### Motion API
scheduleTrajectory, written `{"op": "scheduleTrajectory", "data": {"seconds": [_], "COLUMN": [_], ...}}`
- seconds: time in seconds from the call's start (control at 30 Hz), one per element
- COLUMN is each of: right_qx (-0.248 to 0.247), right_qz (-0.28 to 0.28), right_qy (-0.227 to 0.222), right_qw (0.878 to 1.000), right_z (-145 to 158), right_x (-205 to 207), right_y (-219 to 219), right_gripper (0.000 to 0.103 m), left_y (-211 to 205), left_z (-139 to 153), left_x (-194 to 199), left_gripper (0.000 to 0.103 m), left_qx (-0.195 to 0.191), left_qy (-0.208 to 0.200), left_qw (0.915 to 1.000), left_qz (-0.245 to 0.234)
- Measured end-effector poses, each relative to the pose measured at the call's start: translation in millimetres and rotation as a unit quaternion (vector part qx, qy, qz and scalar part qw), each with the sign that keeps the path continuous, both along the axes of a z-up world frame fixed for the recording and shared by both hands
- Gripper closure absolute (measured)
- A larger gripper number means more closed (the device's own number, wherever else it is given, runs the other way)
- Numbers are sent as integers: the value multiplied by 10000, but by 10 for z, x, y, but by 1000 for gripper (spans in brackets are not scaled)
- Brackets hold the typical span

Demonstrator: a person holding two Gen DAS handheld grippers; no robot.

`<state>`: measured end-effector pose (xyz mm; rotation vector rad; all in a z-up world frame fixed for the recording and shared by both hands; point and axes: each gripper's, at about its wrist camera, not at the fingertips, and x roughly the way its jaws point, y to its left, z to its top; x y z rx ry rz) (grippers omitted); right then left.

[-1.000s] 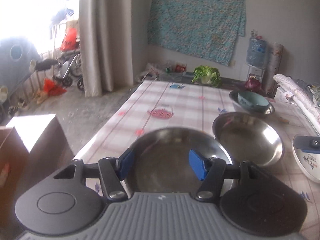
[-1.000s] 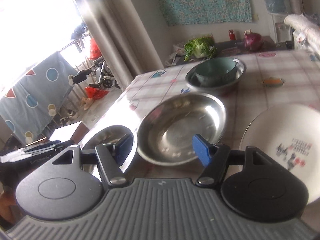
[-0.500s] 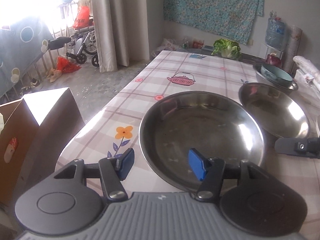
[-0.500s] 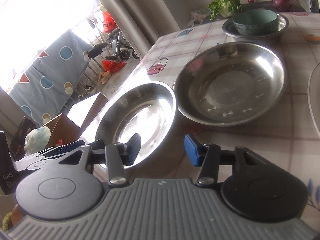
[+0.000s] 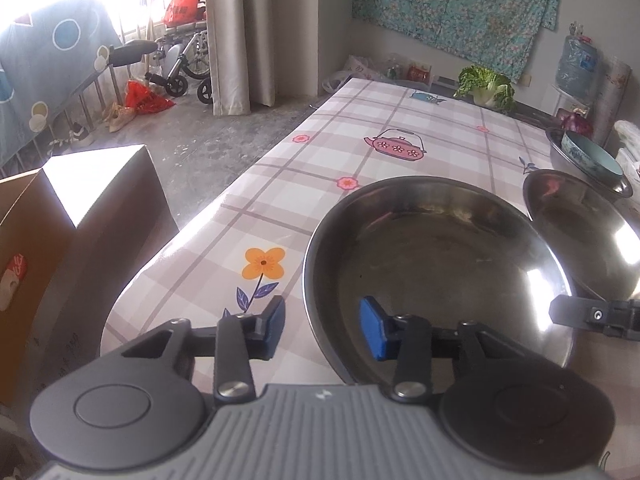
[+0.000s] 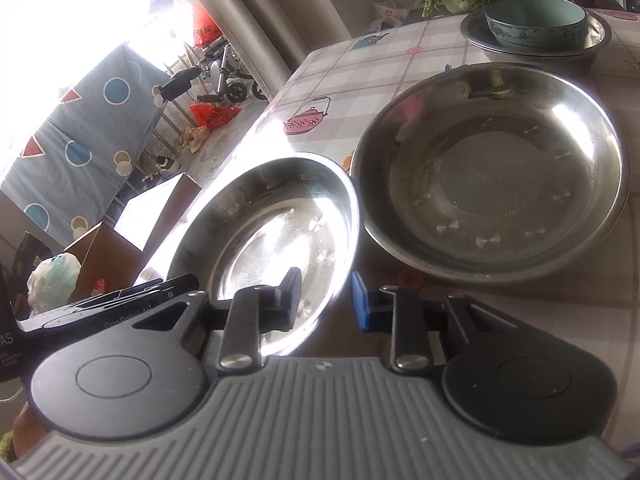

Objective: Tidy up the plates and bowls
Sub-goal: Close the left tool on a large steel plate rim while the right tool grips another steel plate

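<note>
Leftmost, left gripper [image 5: 322, 328] straddles the near-left rim of the near steel bowl [image 5: 432, 264]: one pad outside, one inside, jaws closing, not yet pinching. That bowl sits at the near-left corner of the checked table [image 5: 400, 160]. Right gripper [image 6: 326, 296] straddles its opposite rim, jaws closing too, gap visible. Likely a two-handed lift for stacking. Further right, just beside, the second steel bowl [image 6: 492, 176]; beyond it a teal bowl [image 6: 536, 24] nested in a steel basin [image 6: 600, 36].

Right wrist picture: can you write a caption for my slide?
Right gripper closing on the near round steel bowl's rim, beside a larger steel bowl on the checked tablecloth.
</note>
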<state>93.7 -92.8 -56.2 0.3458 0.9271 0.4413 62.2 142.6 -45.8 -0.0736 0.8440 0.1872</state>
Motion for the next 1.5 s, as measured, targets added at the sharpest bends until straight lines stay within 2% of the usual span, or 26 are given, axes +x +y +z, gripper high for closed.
{"op": "scheduleTrajectory", "data": {"seconds": [0.07, 0.27, 0.7, 0.97, 1.3, 1.43, 1.5], "right_qx": [-31, -167, -180, -257, -209, -185, -120], "right_qz": [-15, -31, 60, 143, 206, 214, 176], "right_qy": [-6, -55, -51, -116, -73, -36, 14], "right_qw": [10000, 9998, 9998, 9995, 9995, 9996, 9998], "right_z": [-4, -14, -1, -35, -30, -29, -38], "right_x": [6, 11, -121, -264, -512, -702, -776], "right_y": [2, 31, -1, -49, -156, -258, -320], "right_gripper": [83, 89, 90, 90, 90, 89, 89], "left_y": [-8, -38, -49, -99, -142, -159, -173], "left_z": [-9, -2, 42, 42, 81, 81, 88], "left_x": [4, 10, -128, -259, -565, -716, -765], "left_gripper": [75, 79, 79, 79, 79, 76, 68], "left_qx": [-28, 51, -134, -99, -212, -343, -382], "left_qy": [30, 43, 149, 187, 139, 74, 12], "left_qw": [10000, 10000, 9998, 9997, 9990, 9976, 9967], "left_qz": [-24, 11, -85, -156, -365, -589, -712]}}
